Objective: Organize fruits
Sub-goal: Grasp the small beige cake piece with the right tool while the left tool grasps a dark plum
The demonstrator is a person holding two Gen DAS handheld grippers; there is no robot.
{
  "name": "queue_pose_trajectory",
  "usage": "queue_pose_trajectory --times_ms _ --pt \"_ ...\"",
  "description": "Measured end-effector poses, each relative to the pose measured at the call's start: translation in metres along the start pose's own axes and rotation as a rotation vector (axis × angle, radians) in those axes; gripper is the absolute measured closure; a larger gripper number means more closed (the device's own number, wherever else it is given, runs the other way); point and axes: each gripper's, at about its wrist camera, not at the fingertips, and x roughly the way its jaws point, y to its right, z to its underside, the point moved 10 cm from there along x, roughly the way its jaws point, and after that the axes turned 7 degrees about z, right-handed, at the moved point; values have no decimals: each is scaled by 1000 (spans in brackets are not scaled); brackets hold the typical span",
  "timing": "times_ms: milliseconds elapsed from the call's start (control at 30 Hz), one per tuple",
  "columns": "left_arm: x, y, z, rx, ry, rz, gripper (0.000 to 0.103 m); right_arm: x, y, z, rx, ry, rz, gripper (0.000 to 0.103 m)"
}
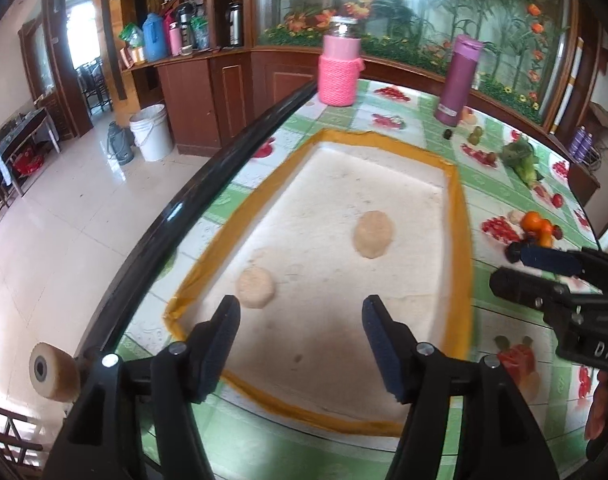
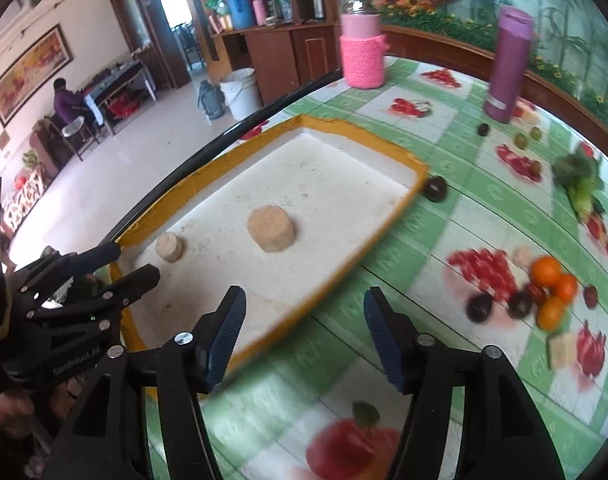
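A white foam tray (image 1: 459, 216) (image 2: 395, 216) with an orange taped rim lies on the table; two tan round pegs (image 1: 373, 234) (image 2: 271, 228) stand in it, no fruit. My left gripper (image 1: 302, 320) is open and empty above the tray's near end. My right gripper (image 2: 304, 312) is open and empty over the tray's right rim; it shows at the right of the left wrist view (image 1: 535, 272). Oranges (image 2: 551, 284) (image 1: 537, 224) and dark plums (image 2: 479, 307) lie in a cluster on the tablecloth right of the tray. One dark plum (image 2: 435, 189) sits by the tray's far right corner.
A pink wrapped jar (image 1: 339, 68) (image 2: 361, 50) and a purple flask (image 1: 457, 80) (image 2: 505, 64) stand at the table's far side. Small green and dark fruits (image 2: 521, 140) and leafy greens (image 2: 579, 184) (image 1: 521, 160) lie far right. The table's black edge (image 1: 184, 208) runs along the left.
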Motion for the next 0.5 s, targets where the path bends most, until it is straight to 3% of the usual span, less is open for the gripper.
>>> queue_pose_trajectory --times_ms 233,500 --pt "-7 74 5 107 -8 110 25 -31 66 59 123 0 77 39" --pt "3 153 37 273 -91 187 23 -54 154 131 257 -26 220 38"
